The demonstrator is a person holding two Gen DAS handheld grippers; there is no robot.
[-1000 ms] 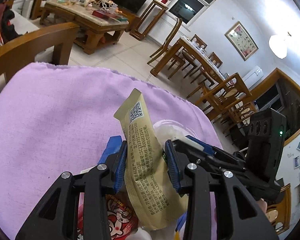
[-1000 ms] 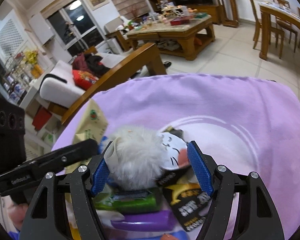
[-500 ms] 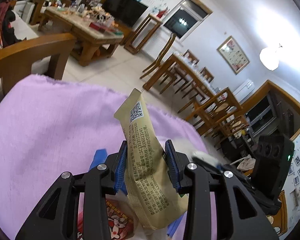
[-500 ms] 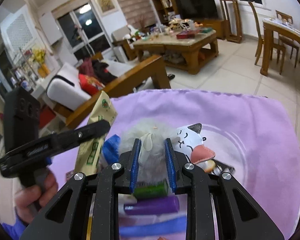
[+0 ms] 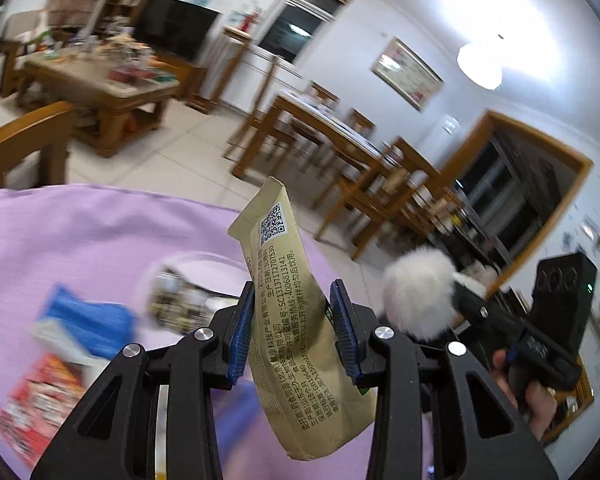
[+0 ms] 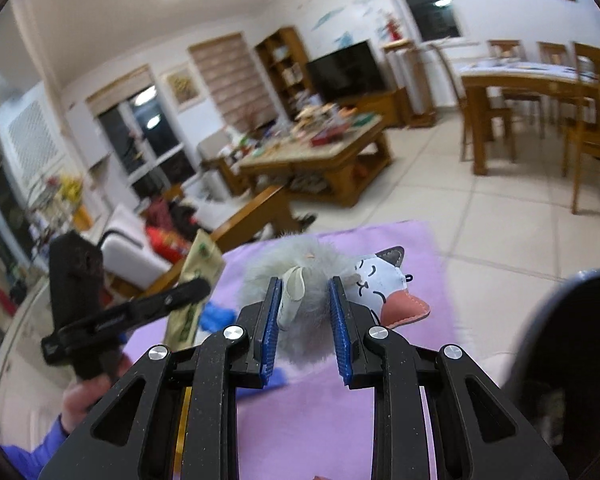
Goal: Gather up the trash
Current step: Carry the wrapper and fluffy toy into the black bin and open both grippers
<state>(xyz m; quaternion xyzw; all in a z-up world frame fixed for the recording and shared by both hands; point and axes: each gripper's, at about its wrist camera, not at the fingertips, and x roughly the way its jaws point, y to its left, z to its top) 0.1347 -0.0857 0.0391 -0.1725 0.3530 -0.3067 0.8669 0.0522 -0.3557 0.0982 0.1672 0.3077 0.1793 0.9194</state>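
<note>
Both picks look made and the carry is in hand: above the purple cloth point(image 5: 80, 232), the left tool point(image 5: 292, 328) clamps a sachet point(image 5: 300, 320), the right tool point(image 6: 304, 320) a pompom point(image 6: 300, 272), needing next the dark bin point(image 6: 572, 360) beside it.

Bright glare from the round white ceiling lamp point(image 5: 480, 65) at two o'clock washes the wall, motion blur smears the purple cloth point(image 5: 80, 240), and fisheye edges darken.
</note>
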